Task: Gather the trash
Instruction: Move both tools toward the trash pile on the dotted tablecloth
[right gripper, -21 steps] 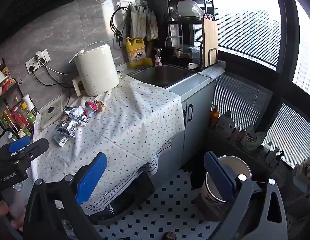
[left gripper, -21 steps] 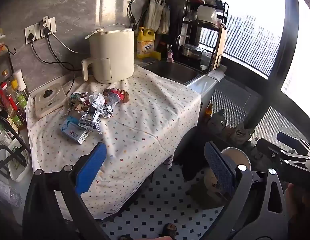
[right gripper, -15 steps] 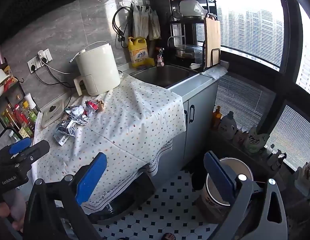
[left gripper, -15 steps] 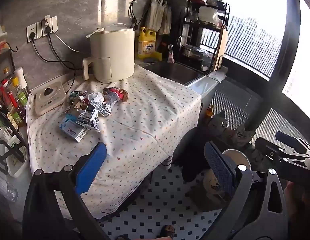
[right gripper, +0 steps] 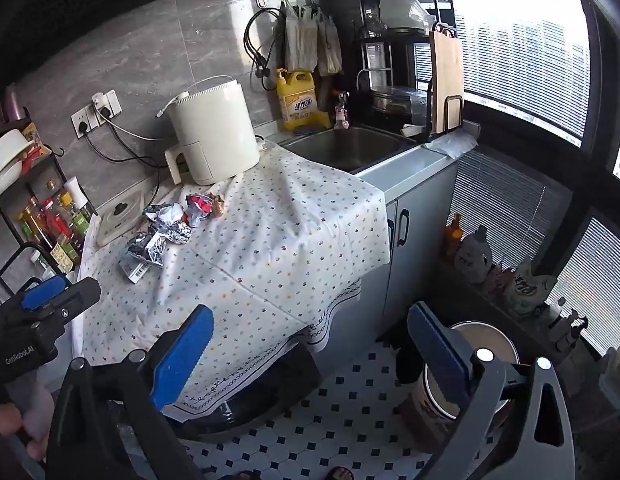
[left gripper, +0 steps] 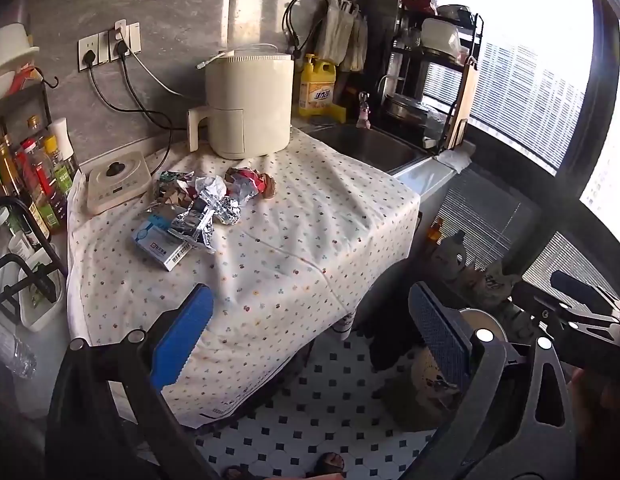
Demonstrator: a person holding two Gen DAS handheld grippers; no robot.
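Trash (left gripper: 206,208) heaped on table (left gripper: 310,240), well beyond left claw (left gripper: 310,340); both claws gape wide, empty.

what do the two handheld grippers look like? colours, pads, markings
Both alike: black angular frames with silver round bolts and blue ridged pads on the fingers. The left gripper has white "GenRobot.AI" lettering on its black body; the right gripper is black. No cables or sleeves visible.
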